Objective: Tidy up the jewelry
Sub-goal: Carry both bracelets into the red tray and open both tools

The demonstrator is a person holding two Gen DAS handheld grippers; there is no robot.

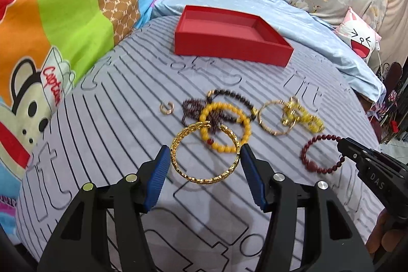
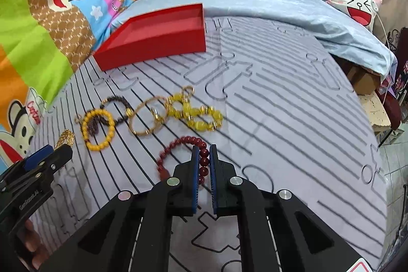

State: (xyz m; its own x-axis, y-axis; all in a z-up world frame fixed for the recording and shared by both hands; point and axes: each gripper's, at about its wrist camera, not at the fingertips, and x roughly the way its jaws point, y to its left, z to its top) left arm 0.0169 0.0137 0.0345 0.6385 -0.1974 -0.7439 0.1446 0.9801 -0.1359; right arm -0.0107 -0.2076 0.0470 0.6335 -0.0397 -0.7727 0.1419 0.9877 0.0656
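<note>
Through the left wrist camera we see our left gripper (image 1: 204, 156) with its blue fingers (image 1: 159, 175) spread wide, one on each side of the gold chain bangle (image 1: 206, 154) that lies on the striped bedsheet (image 1: 114, 98); the right-hand pad sits just at the bangle's edge, and we cannot tell whether it touches. Just beyond the fingertips a yellow bead bracelet (image 1: 225, 128) overlaps the bangle's open end and lies across a dark garnet-coloured strand (image 1: 196, 114) and a dark brown bead bracelet (image 1: 234, 100). Ahead and to the left of the fingers rests a small gold ring (image 1: 167, 107). Ahead and to the right lie a thin gold bangle (image 1: 274, 116) and a yellow-and-gold beaded piece (image 1: 304, 116). Far ahead stands the open red box (image 1: 233, 33). At the right, our right gripper (image 1: 343, 147) meets the dark red bead bracelet (image 1: 321, 154).

Through the right wrist camera, our right gripper (image 2: 204, 157) has its fingers (image 2: 195, 170) clenched on the dark red bead bracelet (image 2: 183, 154), several beads caught between the pads while the loop curves off to the left. Ahead and left of the fingertips lie the yellow-and-gold beaded piece (image 2: 196, 112), the thin gold bangle (image 2: 148, 116) and the yellow bead bracelet (image 2: 98, 129). The red box (image 2: 153, 37) sits far ahead, left. Our left gripper (image 2: 51, 154) shows at the left edge beside the gold chain bangle (image 2: 65, 138).
</note>
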